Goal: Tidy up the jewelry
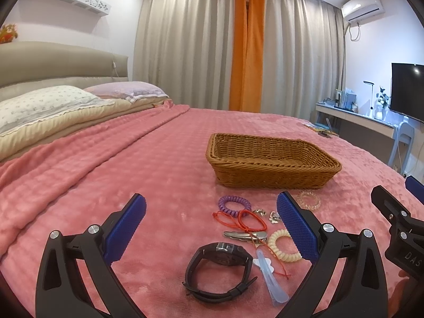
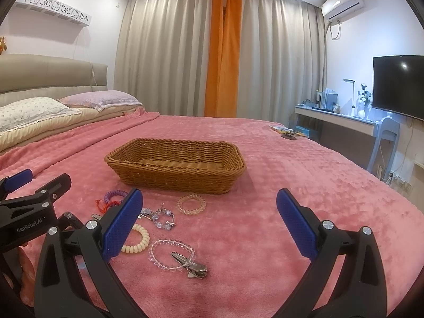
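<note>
A wicker basket [image 1: 270, 169] [image 2: 175, 169] stands empty on the pink bedspread. In front of it lies the jewelry: a black watch [image 1: 220, 273], a purple coil band [image 1: 234, 205], a red cord bracelet [image 1: 246, 220], a cream coil band [image 1: 282, 246] [image 2: 137, 242], a clear hair clip [image 1: 273, 283], a clear coil band [image 2: 191, 204], a clear bead bracelet [image 2: 171, 255], a silver clip [image 2: 193, 266] and a blue crystal bracelet [image 2: 159, 216]. My left gripper [image 1: 210, 210] is open above the watch. My right gripper [image 2: 209, 206] is open, right of the pile.
Pillows [image 1: 47, 106] and a headboard lie far left. Small items [image 2: 287, 132] lie at the bed's far right edge. A desk [image 2: 336, 119], chair [image 2: 384, 137] and TV [image 2: 397, 84] stand to the right. Curtains [image 2: 225, 53] hang behind.
</note>
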{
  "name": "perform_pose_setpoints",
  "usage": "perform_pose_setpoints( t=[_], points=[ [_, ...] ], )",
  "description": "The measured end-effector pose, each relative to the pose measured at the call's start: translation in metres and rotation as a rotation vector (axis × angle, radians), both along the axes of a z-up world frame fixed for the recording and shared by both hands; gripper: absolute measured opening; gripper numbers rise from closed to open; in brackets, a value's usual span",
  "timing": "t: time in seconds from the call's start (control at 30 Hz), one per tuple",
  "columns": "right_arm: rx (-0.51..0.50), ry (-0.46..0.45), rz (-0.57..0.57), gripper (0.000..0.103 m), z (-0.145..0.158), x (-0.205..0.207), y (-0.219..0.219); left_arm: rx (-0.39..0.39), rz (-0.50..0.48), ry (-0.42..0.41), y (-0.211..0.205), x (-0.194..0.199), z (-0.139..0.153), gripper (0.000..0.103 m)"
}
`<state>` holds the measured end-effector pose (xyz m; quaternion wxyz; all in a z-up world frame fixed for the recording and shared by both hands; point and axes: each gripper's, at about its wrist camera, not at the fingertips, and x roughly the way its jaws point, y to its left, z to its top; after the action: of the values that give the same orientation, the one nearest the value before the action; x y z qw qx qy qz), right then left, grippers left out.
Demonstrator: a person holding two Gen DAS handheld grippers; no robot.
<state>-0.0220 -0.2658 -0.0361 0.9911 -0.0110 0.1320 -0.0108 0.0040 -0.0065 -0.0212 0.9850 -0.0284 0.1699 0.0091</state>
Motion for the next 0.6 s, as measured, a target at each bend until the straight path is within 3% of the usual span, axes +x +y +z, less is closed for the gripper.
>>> perform_pose_setpoints(
  t=[0.6],
  points=[
    [-0.004,0.001,0.000,0.096,0.0006,0.0006,0.0005,0.000,0.000,0.002,0.0001,0.0008,0.0006,0.096]
  ],
)
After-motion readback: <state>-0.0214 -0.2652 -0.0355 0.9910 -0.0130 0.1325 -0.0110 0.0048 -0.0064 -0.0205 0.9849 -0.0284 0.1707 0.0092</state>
